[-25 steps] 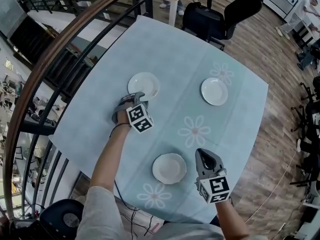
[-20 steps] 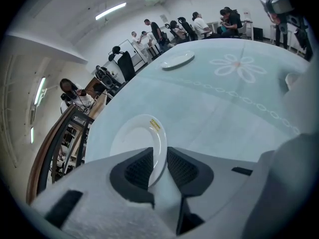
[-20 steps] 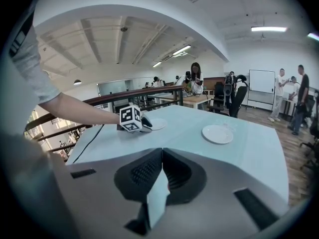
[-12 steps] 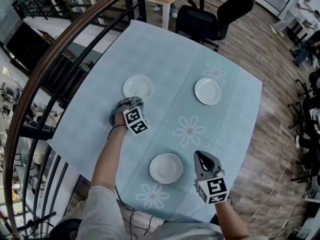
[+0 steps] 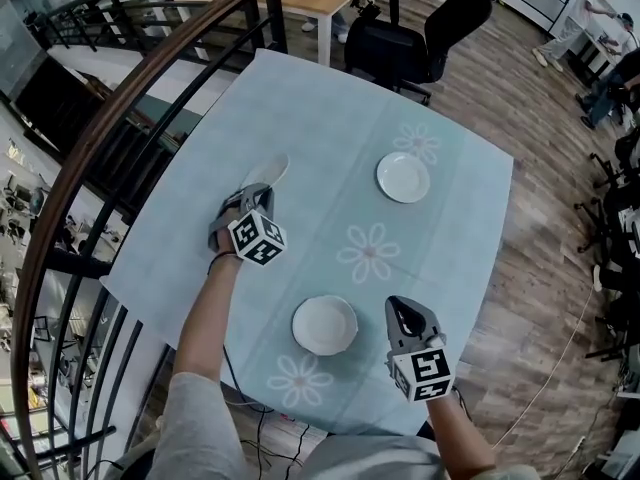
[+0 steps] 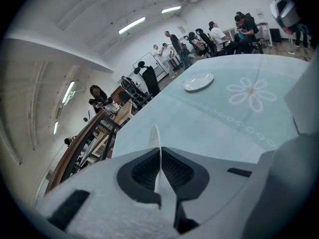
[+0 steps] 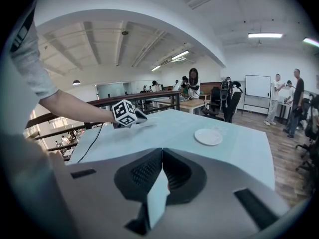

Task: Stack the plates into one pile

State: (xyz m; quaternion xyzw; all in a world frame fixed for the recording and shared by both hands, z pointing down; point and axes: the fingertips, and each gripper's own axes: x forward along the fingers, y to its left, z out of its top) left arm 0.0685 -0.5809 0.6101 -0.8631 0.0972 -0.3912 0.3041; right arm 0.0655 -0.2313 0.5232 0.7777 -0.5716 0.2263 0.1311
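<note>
white round plate [image 5: 269, 170] tilts rim-up, nipped by left gripper [image 5: 259, 190] jaws just closed.

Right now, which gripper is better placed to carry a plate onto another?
Left. The left gripper, whose fingers have just been closing, grips a plate tilted above the table; the right gripper is shut and empty.

far plate [image 5: 403, 177] right on table [image 5: 300, 108], near plate [image 5: 324, 325] centre, left plate [image 5: 268, 171] seemingly off it

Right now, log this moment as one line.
left gripper: jaws just closed on held plate; right gripper: shut, empty; near plate, far plate: on table
</note>
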